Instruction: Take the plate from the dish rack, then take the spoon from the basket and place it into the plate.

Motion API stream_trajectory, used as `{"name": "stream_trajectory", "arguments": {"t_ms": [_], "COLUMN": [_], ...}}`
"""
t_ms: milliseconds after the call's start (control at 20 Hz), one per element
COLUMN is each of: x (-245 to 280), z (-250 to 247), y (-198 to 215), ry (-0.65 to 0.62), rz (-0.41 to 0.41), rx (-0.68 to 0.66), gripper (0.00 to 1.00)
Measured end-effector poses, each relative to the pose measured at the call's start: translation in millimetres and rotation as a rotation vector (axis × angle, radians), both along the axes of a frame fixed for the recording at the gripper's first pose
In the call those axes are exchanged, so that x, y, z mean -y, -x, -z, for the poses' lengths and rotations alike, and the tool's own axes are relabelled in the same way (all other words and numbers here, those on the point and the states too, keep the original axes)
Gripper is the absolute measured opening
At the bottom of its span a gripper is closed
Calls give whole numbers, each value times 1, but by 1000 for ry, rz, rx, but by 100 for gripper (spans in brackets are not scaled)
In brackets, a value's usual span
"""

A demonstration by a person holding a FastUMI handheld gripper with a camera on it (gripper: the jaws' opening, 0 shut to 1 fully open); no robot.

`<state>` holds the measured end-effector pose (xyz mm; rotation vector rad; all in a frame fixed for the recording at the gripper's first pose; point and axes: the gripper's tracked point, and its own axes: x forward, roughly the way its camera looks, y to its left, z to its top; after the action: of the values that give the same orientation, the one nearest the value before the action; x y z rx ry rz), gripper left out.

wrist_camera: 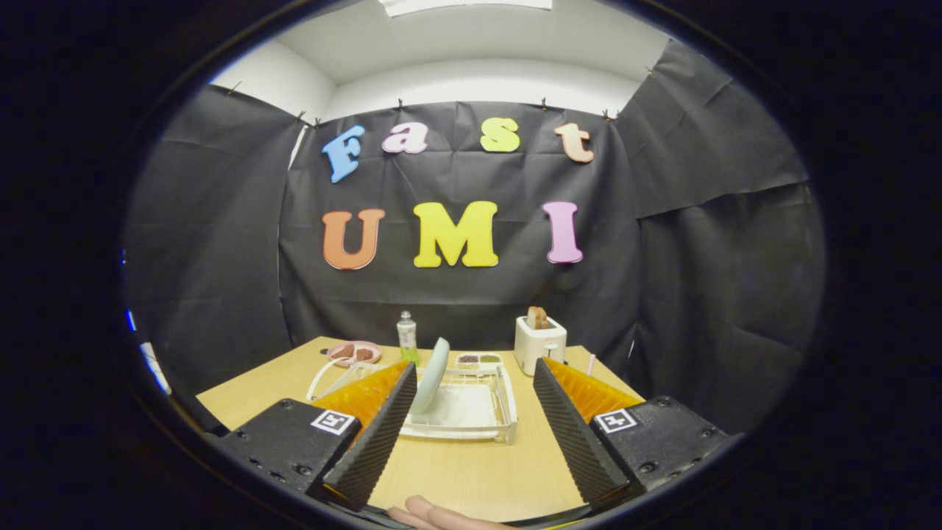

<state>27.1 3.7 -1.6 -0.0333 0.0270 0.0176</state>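
A pale green plate point(432, 374) stands on edge in the white dish rack point(506, 412), just ahead of my left finger. My gripper point(472, 368) is open, with a wide gap between its fingers and nothing in it. The rack lies on the wooden table point(471, 471) beyond the fingertips. A white wire basket point(327, 376) sits left of the rack, mostly hidden behind my left finger; I cannot make out a spoon in it.
Behind the rack stand a small bottle point(406, 336), a white toaster point(539, 343) with toast in it, a pink dish point(354, 352) with food and a small white tray point(479, 360). A person's fingers point(434, 514) show between my fingers' bases.
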Motion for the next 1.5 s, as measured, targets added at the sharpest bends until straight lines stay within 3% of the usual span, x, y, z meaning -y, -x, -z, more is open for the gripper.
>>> {"name": "stream_trajectory", "arguments": {"t_ms": [400, 900, 1000, 1200, 1400, 1500], "x": [-11, -49, -51, -79, -80, -80], "z": [-12, -11, -9, -1, 29, 46], "y": [-85, -221, -237, -255, -279, -285], "ry": [38, 99, 107, 88, 209, 231], "rz": [32, -13, 2, -46, 42, 87], "rx": [-111, -459, -517, -621, -793, -909], "gripper": [100, 100, 100, 100, 86, 73]}}
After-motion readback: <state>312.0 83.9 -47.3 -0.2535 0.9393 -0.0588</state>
